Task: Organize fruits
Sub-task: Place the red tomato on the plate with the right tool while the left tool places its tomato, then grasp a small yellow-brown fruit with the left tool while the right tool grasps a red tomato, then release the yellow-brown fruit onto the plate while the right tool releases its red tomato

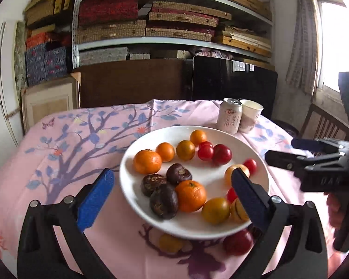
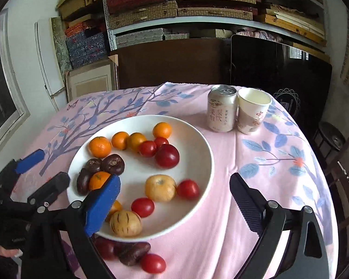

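Observation:
A white plate [image 1: 149, 214] on the pink tablecloth holds several fruits: oranges [image 1: 190, 195], red tomatoes [image 1: 221, 154], dark chestnut-like fruits [image 1: 164, 201] and yellow striped fruits [image 2: 125, 223]. Loose fruits lie on the cloth at the plate's near edge: a red tomato [image 2: 152, 263], a dark fruit [image 2: 133, 252], a yellow fruit [image 1: 170, 243] and a red fruit [image 1: 237, 241]. My left gripper [image 1: 172, 197] is open and empty, hovering over the plate's near side. My right gripper [image 2: 174, 207] is open and empty over the plate's right edge. It also shows in the left wrist view [image 1: 288, 153].
A drink can [image 2: 222, 111] and a paper cup [image 2: 252, 110] stand at the table's far right. Shelves of boxes, a dark board and a black panel stand behind the table. A wooden chair [image 2: 346, 181] is to the right.

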`<state>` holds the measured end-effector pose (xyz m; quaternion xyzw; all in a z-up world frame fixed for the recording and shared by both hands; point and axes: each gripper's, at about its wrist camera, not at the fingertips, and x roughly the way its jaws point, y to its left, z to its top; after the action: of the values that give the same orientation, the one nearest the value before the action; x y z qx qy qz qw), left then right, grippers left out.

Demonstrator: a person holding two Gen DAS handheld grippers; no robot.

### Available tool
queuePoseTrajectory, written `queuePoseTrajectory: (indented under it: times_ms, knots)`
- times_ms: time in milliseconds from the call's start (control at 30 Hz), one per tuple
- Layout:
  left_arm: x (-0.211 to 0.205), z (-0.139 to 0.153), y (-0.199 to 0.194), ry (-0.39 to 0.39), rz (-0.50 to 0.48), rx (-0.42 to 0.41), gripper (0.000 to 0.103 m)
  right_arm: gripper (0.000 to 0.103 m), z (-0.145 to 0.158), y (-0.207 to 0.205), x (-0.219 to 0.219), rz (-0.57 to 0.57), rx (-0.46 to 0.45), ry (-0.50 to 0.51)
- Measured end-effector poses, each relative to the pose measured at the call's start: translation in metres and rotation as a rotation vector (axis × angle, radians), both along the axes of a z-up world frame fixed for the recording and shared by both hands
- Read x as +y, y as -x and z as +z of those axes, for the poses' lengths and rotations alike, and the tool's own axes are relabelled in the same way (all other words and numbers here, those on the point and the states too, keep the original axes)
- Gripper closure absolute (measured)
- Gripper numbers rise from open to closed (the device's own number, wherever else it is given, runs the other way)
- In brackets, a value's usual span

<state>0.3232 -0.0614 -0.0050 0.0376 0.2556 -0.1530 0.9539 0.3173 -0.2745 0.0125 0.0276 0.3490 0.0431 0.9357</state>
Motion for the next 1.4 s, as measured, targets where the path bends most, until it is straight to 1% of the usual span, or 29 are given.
queuePoseTrajectory:
  times_ms: [67,133,200,267,333,400,500,600,733,767,800,833,867,900,933,967,1000,1067,1100,1133,1200,1233,1300,1400]
  knots:
    - [0.002,0.0,0.013,-0.047,-0.017,-0.014,0.005,0.006,-0.004,0.01,0.0,0.008,0.019,0.02]
    - [0.006,-0.002,0.023,-0.064,-0.028,-0.006,0.005,0.006,-0.01,0.02,0.001,0.009,0.037,0.034]
    - [0.011,-0.007,0.032,-0.086,-0.038,0.02,0.005,0.006,-0.018,0.03,0.004,0.018,0.065,0.052]
    - [0.016,-0.016,0.038,-0.126,-0.037,0.065,0.005,0.006,-0.026,0.042,0.008,0.037,0.091,0.072]
    - [0.02,-0.026,0.042,-0.133,-0.072,0.111,0.005,0.006,-0.036,0.053,0.012,0.058,0.108,0.1]
    - [0.021,-0.038,0.045,-0.173,-0.095,0.151,0.005,0.006,-0.045,0.062,0.016,0.074,0.117,0.124]
    - [0.018,-0.054,0.047,-0.247,-0.109,0.157,0.005,0.006,-0.059,0.067,0.021,0.101,0.148,0.153]
    - [0.013,-0.064,0.037,-0.262,-0.107,0.188,0.005,0.006,-0.068,0.06,0.025,0.108,0.157,0.19]
    - [0.007,-0.075,0.014,-0.253,-0.116,0.283,0.005,0.006,-0.076,0.046,0.026,0.124,0.172,0.158]
    - [0.005,-0.076,0.01,-0.247,-0.124,0.291,0.005,0.006,-0.078,0.045,0.027,0.129,0.166,0.151]
    - [0.002,-0.077,0.006,-0.25,-0.131,0.291,0.005,0.01,-0.079,0.044,0.029,0.135,0.158,0.145]
    - [0.0,-0.077,0.001,-0.252,-0.142,0.286,0.015,0.014,-0.081,0.043,0.031,0.147,0.163,0.137]
    - [-0.001,-0.076,-0.003,-0.245,-0.15,0.284,0.029,0.03,-0.084,0.044,0.035,0.17,0.183,0.126]
    - [-0.001,-0.076,-0.007,-0.227,-0.156,0.294,0.054,0.048,-0.081,0.046,0.036,0.177,0.175,0.106]
    - [0.0,-0.075,-0.011,-0.187,-0.172,0.317,0.063,0.064,-0.079,0.05,0.04,0.174,0.177,0.118]
    - [0.001,-0.075,-0.011,-0.163,-0.191,0.33,0.068,0.072,-0.078,0.053,0.043,0.171,0.176,0.138]
    - [0.0,-0.075,-0.007,-0.176,-0.208,0.317,0.075,0.072,-0.077,0.056,0.045,0.171,0.179,0.149]
    - [-0.006,-0.073,0.002,-0.253,-0.211,0.288,0.075,0.073,-0.075,0.063,0.048,0.181,0.193,0.153]
    - [-0.008,-0.071,0.008,-0.286,-0.229,0.28,0.075,0.073,-0.071,0.067,0.047,0.178,0.186,0.156]
    - [-0.008,-0.068,0.013,-0.293,-0.239,0.279,0.075,0.073,-0.066,0.071,0.046,0.173,0.17,0.161]
    - [-0.007,-0.061,0.024,-0.278,-0.281,0.292,0.075,0.073,-0.051,0.079,0.039,0.145,0.118,0.16]
    - [-0.006,-0.054,0.03,-0.264,-0.304,0.275,0.075,0.073,-0.044,0.08,0.034,0.128,0.092,0.153]
    - [-0.007,-0.041,0.036,-0.268,-0.303,0.233,0.075,0.073,-0.027,0.078,0.025,0.089,0.031,0.138]
    - [-0.014,-0.02,0.03,-0.244,-0.283,0.188,0.075,0.073,-0.007,0.057,0.018,0.054,-0.019,0.108]
